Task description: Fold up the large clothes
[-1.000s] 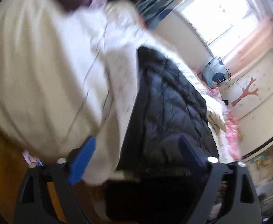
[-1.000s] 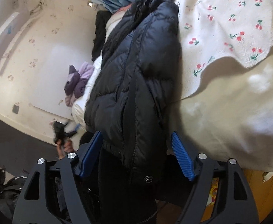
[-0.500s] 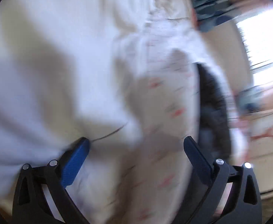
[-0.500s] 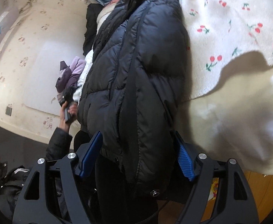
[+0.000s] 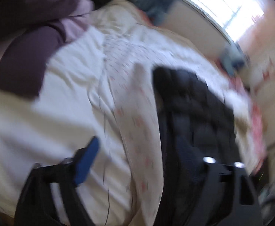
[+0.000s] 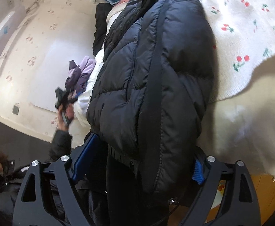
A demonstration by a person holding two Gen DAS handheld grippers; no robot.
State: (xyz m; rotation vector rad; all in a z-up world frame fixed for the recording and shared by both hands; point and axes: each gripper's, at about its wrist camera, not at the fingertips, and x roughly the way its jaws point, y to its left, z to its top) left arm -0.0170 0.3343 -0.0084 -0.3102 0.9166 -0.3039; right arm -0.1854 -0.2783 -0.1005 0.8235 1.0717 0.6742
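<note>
We see the black puffer jacket (image 6: 156, 79) draped over the bed's (image 6: 250, 124) edge; right tongs (image 6: 139, 162) straddle its hem, left tongs (image 5: 146, 160) wide, empty. Next: close on hem.

Jacket (image 6: 152, 79): black quilted cloth, slight sheen. Blanket (image 6: 250, 18): nubbly knit cloth, cherry print. Gripper (image 6: 137, 162): matt black plastic, blue ribbed pads.
</note>
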